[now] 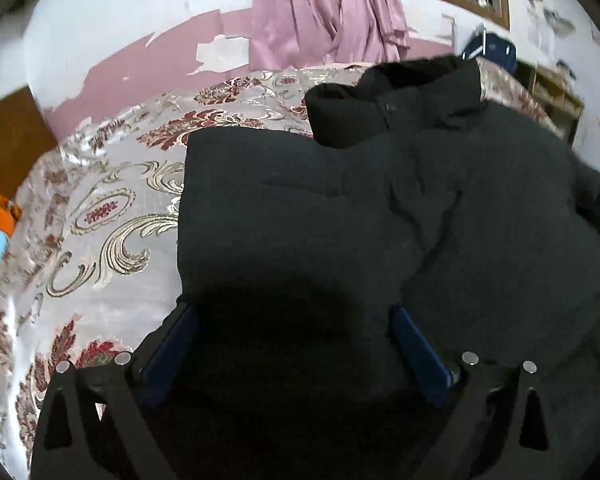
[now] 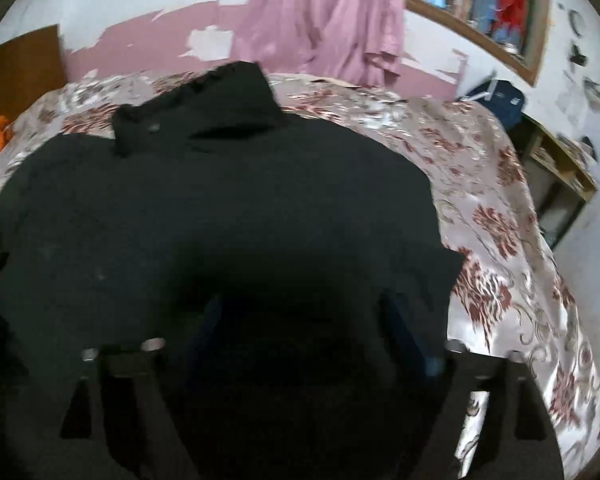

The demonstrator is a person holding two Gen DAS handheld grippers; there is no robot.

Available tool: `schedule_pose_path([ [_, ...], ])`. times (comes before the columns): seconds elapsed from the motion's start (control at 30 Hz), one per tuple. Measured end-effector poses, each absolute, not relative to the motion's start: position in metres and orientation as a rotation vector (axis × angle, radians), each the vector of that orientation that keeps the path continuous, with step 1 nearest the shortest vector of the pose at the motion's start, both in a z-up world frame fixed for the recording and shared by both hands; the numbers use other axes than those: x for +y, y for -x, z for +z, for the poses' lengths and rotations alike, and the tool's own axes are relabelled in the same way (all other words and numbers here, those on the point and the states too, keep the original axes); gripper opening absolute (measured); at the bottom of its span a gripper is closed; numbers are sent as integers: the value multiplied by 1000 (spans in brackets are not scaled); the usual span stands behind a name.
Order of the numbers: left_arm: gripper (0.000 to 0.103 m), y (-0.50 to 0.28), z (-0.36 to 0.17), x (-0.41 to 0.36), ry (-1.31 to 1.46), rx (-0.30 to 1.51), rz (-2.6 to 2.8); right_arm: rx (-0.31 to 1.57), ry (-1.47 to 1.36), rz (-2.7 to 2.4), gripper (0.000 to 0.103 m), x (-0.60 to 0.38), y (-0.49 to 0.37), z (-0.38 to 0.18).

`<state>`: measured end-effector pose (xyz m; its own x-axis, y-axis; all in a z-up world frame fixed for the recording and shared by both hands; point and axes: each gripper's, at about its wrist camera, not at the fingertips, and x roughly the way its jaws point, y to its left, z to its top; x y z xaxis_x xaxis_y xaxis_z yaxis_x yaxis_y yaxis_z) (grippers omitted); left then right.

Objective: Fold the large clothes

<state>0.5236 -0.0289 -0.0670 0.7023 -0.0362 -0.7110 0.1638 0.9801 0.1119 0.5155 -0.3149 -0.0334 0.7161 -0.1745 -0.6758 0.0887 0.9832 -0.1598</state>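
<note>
We see a shiny satin floral bedspread (image 1: 112, 216) under a bulky black padded jacket (image 1: 340, 208), which lies folded at the bed's middle, collar away from us. It looks soft, thick and springy; we would grip its near hem. Our left gripper (image 1: 292, 344) and right gripper (image 2: 300, 332) both gape wide above it, holding nothing.

The left gripper (image 1: 292, 312) has matte black finger frames with triangular cut-outs, round silver screw heads on top, and flat dark-blue pads (image 1: 416, 352) lining the inner faces. The right gripper (image 2: 300, 312) shows the same black frames, silver screws and blue pads (image 2: 416, 340), blurred and shadowed.
</note>
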Motion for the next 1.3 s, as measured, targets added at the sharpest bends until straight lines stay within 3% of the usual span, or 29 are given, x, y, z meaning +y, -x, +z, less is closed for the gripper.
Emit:
schedule_pose_path([
  [0.23,101,-512,-72,-37,-228,714,-71,682,77,-198,101,-327,-507,-47],
  [0.37,102,-509,-61,-32,-192,752,-71,696,44,-217,101,-330,-495,-43],
  [0.47,103,-488,-53,-26,-113,764,-124,788,-178,-155,101,-348,-470,-29],
  [0.57,103,-465,-49,-23,-17,834,-153,760,-281,-137,101,-360,-436,-10],
  [1.0,103,-316,4,-21,205,1011,-115,781,-155,-22,101,-346,-297,47],
  [1.3,103,-241,82,-8,181,940,-165,793,-108,37,101,-329,-223,94],
])
